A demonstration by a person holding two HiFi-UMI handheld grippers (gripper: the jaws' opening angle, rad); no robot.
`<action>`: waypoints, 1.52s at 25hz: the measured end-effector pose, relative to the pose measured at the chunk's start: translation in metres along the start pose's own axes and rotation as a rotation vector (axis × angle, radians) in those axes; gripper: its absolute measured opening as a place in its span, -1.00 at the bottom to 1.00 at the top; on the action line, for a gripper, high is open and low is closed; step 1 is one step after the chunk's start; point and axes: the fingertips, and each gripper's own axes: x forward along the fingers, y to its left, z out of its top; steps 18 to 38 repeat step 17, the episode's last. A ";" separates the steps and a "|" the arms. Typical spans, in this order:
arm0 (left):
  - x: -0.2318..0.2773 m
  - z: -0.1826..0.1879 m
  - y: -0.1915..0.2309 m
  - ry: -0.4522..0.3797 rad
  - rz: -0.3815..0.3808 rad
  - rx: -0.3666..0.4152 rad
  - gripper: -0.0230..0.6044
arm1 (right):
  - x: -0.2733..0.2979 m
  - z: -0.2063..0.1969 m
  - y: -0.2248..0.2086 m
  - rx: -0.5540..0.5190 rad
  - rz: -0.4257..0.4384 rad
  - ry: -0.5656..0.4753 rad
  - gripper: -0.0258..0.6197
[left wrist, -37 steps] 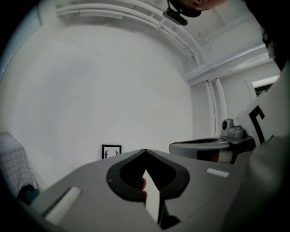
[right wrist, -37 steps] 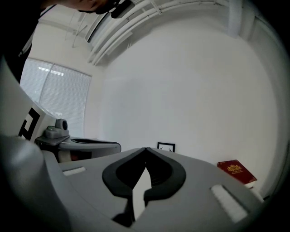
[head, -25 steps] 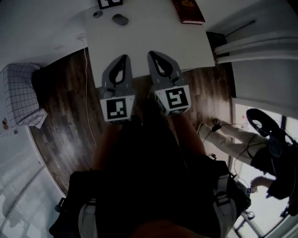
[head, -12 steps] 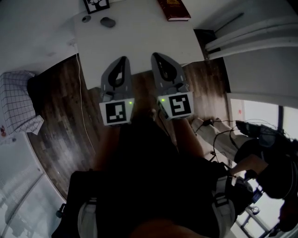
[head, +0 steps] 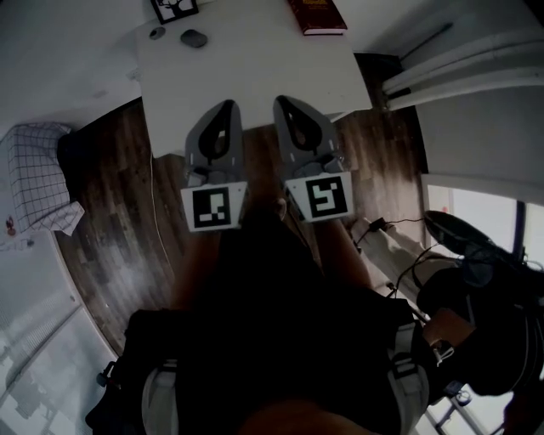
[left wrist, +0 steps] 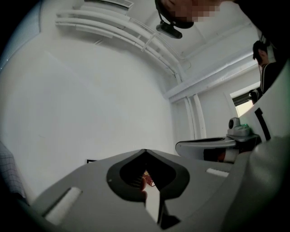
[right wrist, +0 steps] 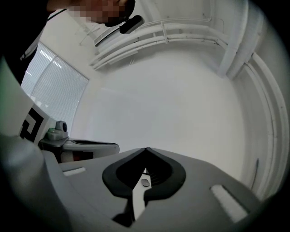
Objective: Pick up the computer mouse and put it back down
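On the far left part of the table [head: 255, 68] lies the mouse [head: 194, 38]. It is small, dark and round on top. A little round thing [head: 157, 33] sits just beside it, and a black and white card [head: 174, 8] is near it at the table's back edge.

The left gripper [head: 224, 109] hangs over the near edge of the table, well apart from the mouse. Its jaws are closed tip to tip with nothing in them.

The right gripper [head: 281, 104] is just beside the left one. Its jaws are closed too, and it holds nothing.

A red book [head: 316, 15] lies at the far right, away from the mouse.

I think the mouse is light and hard, not soft. Its smooth, round back looks slippery, so a pinch from the top could slide off. The best place to hold it is on its two long sides, low down and near the middle. The jaws must open first. A soft squeeze should do, since the buttons can click. I cannot tell if it has a cord
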 end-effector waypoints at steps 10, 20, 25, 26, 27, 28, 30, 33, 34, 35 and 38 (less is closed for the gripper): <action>0.010 -0.004 -0.040 0.015 -0.007 0.017 -0.93 | -0.020 -0.002 -0.032 0.019 0.008 -0.023 -0.88; 0.017 0.000 -0.053 0.013 -0.012 0.021 -0.93 | -0.025 0.001 -0.041 0.014 0.018 -0.028 -0.88; 0.017 0.000 -0.053 0.013 -0.012 0.021 -0.93 | -0.025 0.001 -0.041 0.014 0.018 -0.028 -0.88; 0.017 0.000 -0.053 0.013 -0.012 0.021 -0.93 | -0.025 0.001 -0.041 0.014 0.018 -0.028 -0.88; 0.017 0.000 -0.053 0.013 -0.012 0.021 -0.93 | -0.025 0.001 -0.041 0.014 0.018 -0.028 -0.88; 0.017 0.000 -0.053 0.013 -0.012 0.021 -0.93 | -0.025 0.001 -0.041 0.014 0.018 -0.028 -0.88; 0.017 0.000 -0.053 0.013 -0.012 0.021 -0.93 | -0.025 0.001 -0.041 0.014 0.018 -0.028 -0.88; 0.017 0.000 -0.053 0.013 -0.012 0.021 -0.93 | -0.025 0.001 -0.041 0.014 0.018 -0.028 -0.88; 0.017 0.000 -0.053 0.013 -0.012 0.021 -0.93 | -0.025 0.001 -0.041 0.014 0.018 -0.028 -0.88; 0.017 0.000 -0.053 0.013 -0.012 0.021 -0.93 | -0.025 0.001 -0.041 0.014 0.018 -0.028 -0.88; 0.017 0.000 -0.053 0.013 -0.012 0.021 -0.93 | -0.025 0.001 -0.041 0.014 0.018 -0.028 -0.88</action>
